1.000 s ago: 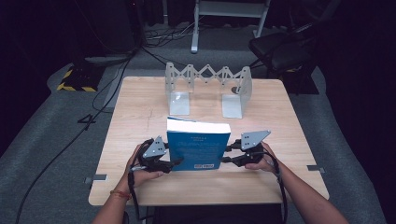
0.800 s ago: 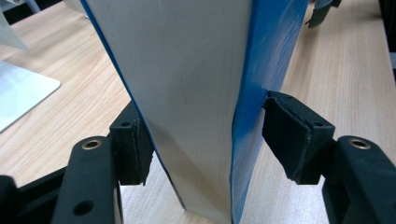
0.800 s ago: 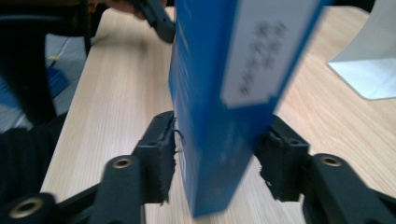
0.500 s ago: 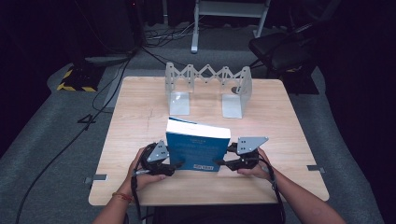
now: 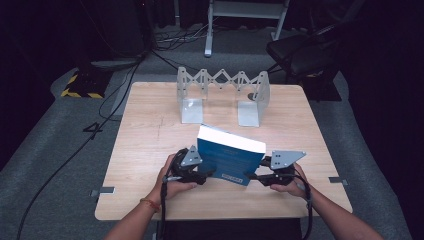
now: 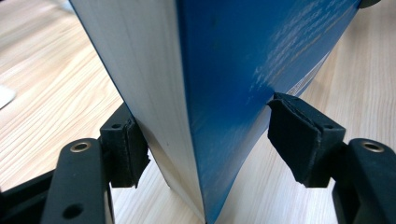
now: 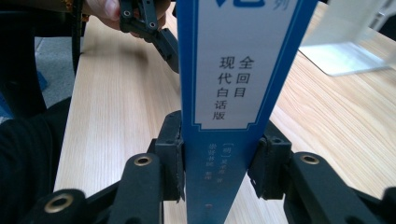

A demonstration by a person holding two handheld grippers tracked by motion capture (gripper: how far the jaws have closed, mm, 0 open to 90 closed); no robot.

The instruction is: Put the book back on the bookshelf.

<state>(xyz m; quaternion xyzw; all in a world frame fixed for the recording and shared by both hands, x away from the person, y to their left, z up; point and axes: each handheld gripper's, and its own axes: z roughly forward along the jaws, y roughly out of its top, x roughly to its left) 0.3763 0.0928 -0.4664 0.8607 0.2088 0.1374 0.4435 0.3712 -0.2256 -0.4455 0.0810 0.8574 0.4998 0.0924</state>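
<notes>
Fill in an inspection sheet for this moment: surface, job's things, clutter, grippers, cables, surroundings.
Surface: wooden table, bare around the work.
Job's things: blue book tilted, gripped at both ends; grey folding bookend rack behind it.
Clutter: nothing seen.
Grippers: left gripper has just been opening, book between its jaws, one pad apart from the cover; right gripper shut on the spine.
Cables: trail from both grippers; more on the floor.
Surroundings: dark room, chair.

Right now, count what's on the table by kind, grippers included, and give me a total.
Blue book: 1
Metal expandable bookend rack: 1
Handheld grippers: 2, left gripper and right gripper
Total: 4
</notes>
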